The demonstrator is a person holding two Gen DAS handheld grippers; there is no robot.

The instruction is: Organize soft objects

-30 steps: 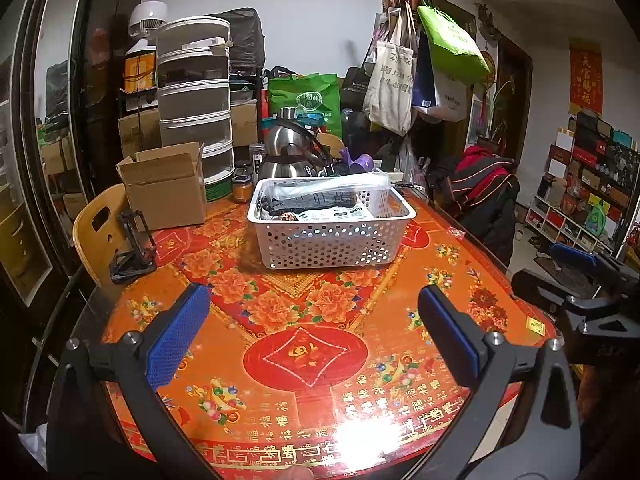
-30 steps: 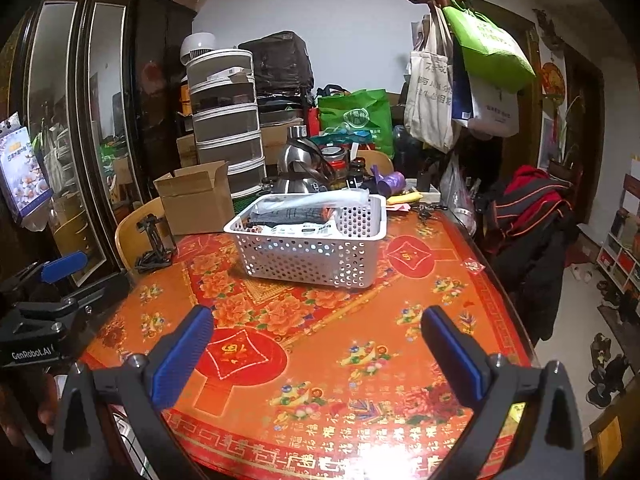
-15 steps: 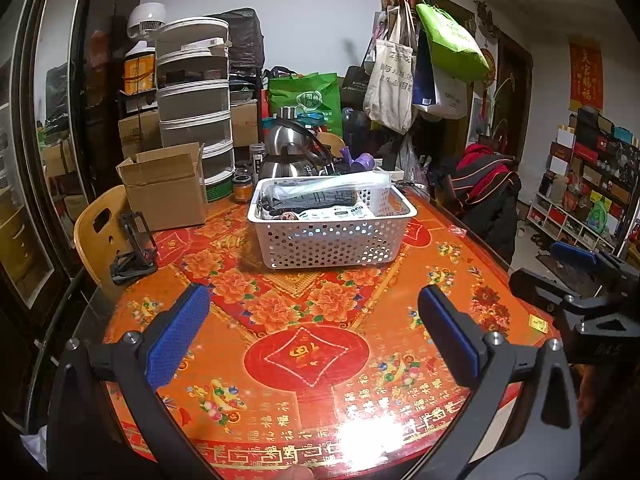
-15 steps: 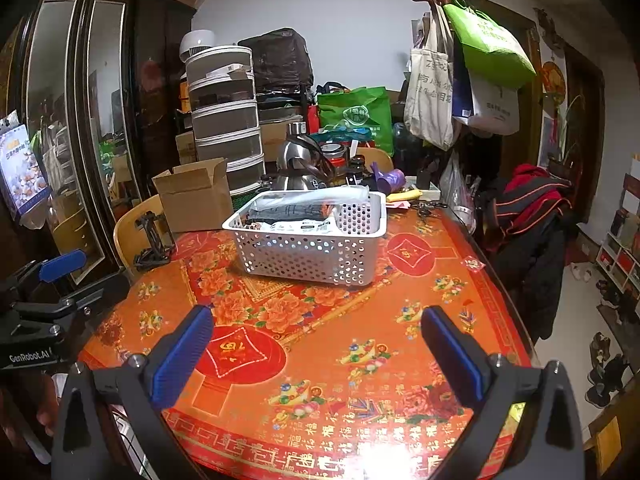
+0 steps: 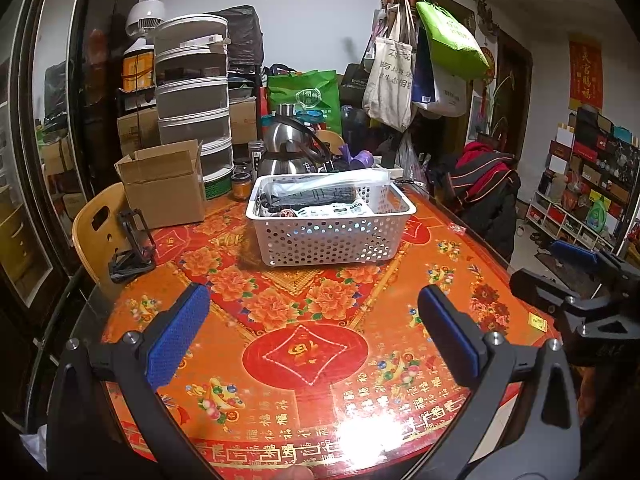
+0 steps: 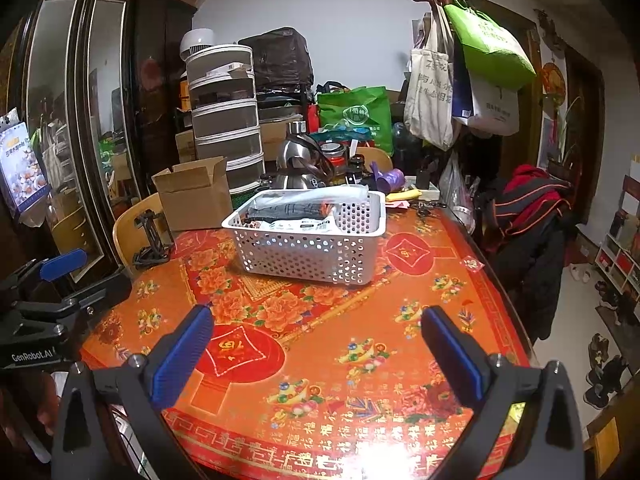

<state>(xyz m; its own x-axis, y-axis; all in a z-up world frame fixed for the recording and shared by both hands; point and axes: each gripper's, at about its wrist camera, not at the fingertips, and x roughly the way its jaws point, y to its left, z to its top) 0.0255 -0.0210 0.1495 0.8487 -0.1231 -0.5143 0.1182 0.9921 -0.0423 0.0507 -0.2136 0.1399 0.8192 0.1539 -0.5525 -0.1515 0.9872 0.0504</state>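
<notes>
2 grippers spread wide and empty, left gripper (image 5: 314,330), right gripper (image 6: 318,342), white perforated basket (image 5: 332,240) of bagged soft goods ahead of both, on orange floral table (image 5: 304,360), cardboard box (image 5: 164,188) ahead-left.

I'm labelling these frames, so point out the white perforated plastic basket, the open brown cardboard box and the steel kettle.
White perforated plastic basket (image 5: 332,242), left wrist view, front wall.
Open brown cardboard box (image 6: 196,208), right wrist view, front face.
Steel kettle (image 5: 286,138), left wrist view, upper body.

Both your grippers hang spread wide, gripping nothing.
Your left gripper (image 5: 314,330) and right gripper (image 6: 318,340) sit side by side, level, blue pads (image 5: 178,336) facing inward, pointing forward.
</notes>
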